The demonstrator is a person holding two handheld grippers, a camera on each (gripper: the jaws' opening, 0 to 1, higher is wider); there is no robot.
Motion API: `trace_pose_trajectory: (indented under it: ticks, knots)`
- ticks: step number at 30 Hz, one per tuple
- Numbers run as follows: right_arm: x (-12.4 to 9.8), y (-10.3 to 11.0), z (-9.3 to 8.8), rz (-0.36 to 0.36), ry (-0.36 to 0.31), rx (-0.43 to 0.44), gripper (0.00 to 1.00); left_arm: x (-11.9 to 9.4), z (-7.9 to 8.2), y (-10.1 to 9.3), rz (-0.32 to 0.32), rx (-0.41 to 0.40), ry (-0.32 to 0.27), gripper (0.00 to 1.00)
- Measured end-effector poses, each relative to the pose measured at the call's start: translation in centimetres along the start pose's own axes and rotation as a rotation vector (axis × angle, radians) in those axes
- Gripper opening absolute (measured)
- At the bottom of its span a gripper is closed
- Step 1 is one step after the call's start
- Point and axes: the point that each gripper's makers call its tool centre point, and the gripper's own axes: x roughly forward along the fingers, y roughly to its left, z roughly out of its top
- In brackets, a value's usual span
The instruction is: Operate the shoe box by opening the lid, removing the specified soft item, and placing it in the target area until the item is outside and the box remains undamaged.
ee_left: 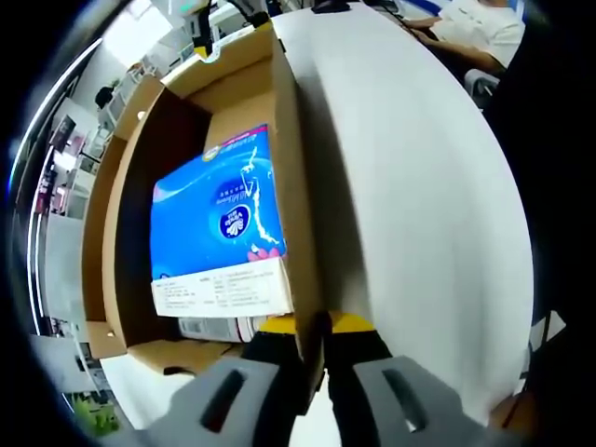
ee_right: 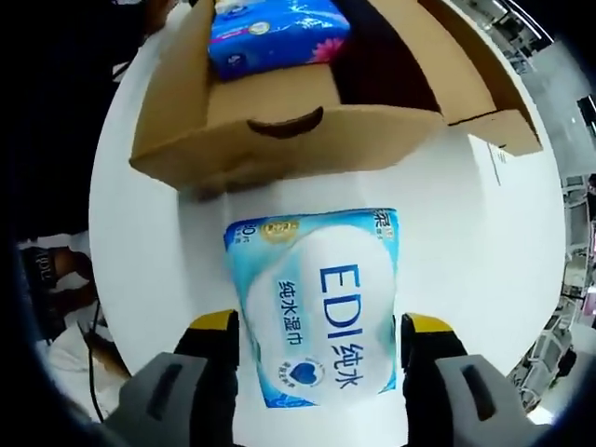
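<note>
Right claw (ee_right: 317, 349) standing wide, wet wipes pack (ee_right: 317, 303) lying between jaws on desk (ee_right: 484, 242); left claw (ee_left: 315, 349) pinching shoe box (ee_left: 289, 140) wall.

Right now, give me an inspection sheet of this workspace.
Surface: white table, bare around the box.
Job's things: cardboard shoe box open; blue tissue pack inside; EDI wet-wipes pack outside on the table.
Clutter: nothing seen.
Grippers: left gripper shut on the box's side wall; right gripper open, fingers astride the wipes pack.
Cables: dark cable off the table edge.
Surroundings: seated person, shelving.
</note>
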Motion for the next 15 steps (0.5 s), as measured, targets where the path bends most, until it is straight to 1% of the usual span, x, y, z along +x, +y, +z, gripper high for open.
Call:
trace_pose_trajectory:
  ticks: [5, 11, 15]
  knots:
    - [0.82, 0.03, -0.47, 0.001, 0.017, -0.017, 0.72, 0.00, -0.01, 0.04, 0.000, 0.001, 0.001, 0.06]
    - [0.90, -0.05, -0.51, -0.002, 0.018, -0.026, 0.69, 0.00, -0.01, 0.05, -0.001, 0.001, 0.001, 0.06]
    - [0.89, 0.02, -0.42, 0.001, 0.019, -0.052, 0.67, 0.00, -0.01, 0.07, 0.000, 0.001, 0.002, 0.06]
